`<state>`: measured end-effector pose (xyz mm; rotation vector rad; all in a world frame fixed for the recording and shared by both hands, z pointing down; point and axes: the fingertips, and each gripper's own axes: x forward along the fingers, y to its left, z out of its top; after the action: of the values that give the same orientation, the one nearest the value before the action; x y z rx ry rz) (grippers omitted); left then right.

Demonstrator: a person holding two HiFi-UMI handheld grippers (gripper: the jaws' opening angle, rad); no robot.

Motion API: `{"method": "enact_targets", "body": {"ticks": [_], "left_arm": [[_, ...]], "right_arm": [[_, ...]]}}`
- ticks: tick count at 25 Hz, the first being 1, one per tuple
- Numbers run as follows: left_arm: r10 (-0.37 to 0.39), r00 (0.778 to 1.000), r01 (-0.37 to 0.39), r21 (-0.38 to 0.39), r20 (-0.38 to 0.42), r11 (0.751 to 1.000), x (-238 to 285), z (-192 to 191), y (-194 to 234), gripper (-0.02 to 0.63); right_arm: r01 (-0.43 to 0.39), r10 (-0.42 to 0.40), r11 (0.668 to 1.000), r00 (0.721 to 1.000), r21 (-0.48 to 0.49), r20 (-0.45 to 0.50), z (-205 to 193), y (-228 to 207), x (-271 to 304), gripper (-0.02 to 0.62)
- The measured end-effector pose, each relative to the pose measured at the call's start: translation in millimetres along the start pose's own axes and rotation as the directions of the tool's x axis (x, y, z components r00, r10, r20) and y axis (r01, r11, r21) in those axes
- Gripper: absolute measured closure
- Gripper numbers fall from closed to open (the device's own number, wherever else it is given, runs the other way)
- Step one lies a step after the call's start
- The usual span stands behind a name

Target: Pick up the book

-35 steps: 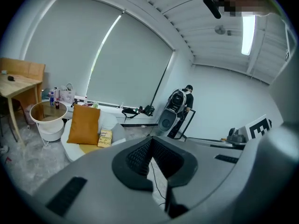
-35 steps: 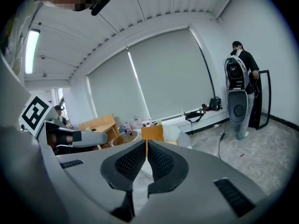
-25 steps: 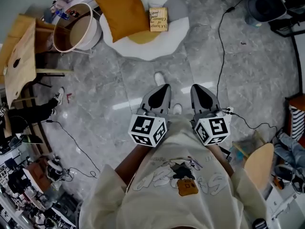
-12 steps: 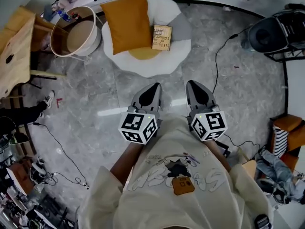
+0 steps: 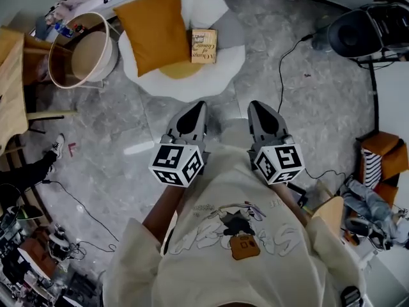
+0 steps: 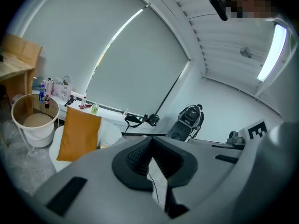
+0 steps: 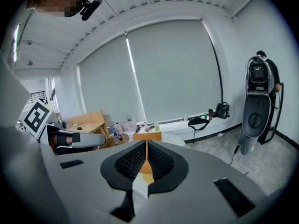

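Note:
The book, tan with dark lettering, lies flat on a white floor cushion, just right of an orange pillow. My left gripper and right gripper are held side by side in front of the person's chest. They point toward the cushion, well short of the book. Both are shut with nothing between the jaws. In the left gripper view the left gripper hides the book, and the orange pillow shows at left. The right gripper points at the pillow.
A round white tub stands left of the cushion, beside a wooden table. A black machine sits at the far right, with a cable trailing over the grey floor. An orange box and clutter lie at right.
Both grippers and the person have moved forward toward the white cushion, so the book and pillow now lie nearer to the jaw tips. Both grippers stay shut.

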<state>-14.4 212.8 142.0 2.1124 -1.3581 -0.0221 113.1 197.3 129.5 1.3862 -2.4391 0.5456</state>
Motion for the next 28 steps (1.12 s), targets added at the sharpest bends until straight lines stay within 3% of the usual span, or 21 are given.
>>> {"method": "enact_targets", "body": {"ticks": [4,13,21,28], "left_arm": [[-0.001,1.0,0.001,-0.011,0.0,1.0,20.2,6.9,3.6,0.6],[0.085,0.996,-0.085,-0.025,-0.001,0.996,37.3,9.7,24.4,0.6],[0.169,0.984,-0.168,-0.021,0.051,0.986,81.6,46.9,32.1,0.6],[0.23,0.973,-0.229,-0.024,0.038,0.973,137.1,62.4,40.3,0.6]], "right_arm": [[0.011,-0.01,0.999,1.0,0.036,-0.016,3.5,-15.0,18.3,0.566],[-0.094,0.095,0.995,0.995,0.033,-0.02,16.8,-18.3,61.8,0.566],[-0.193,0.193,0.981,0.981,-0.001,-0.027,61.9,-46.5,114.3,0.566],[-0.258,0.256,0.966,0.965,-0.018,-0.05,90.5,-80.4,159.9,0.566]]}}
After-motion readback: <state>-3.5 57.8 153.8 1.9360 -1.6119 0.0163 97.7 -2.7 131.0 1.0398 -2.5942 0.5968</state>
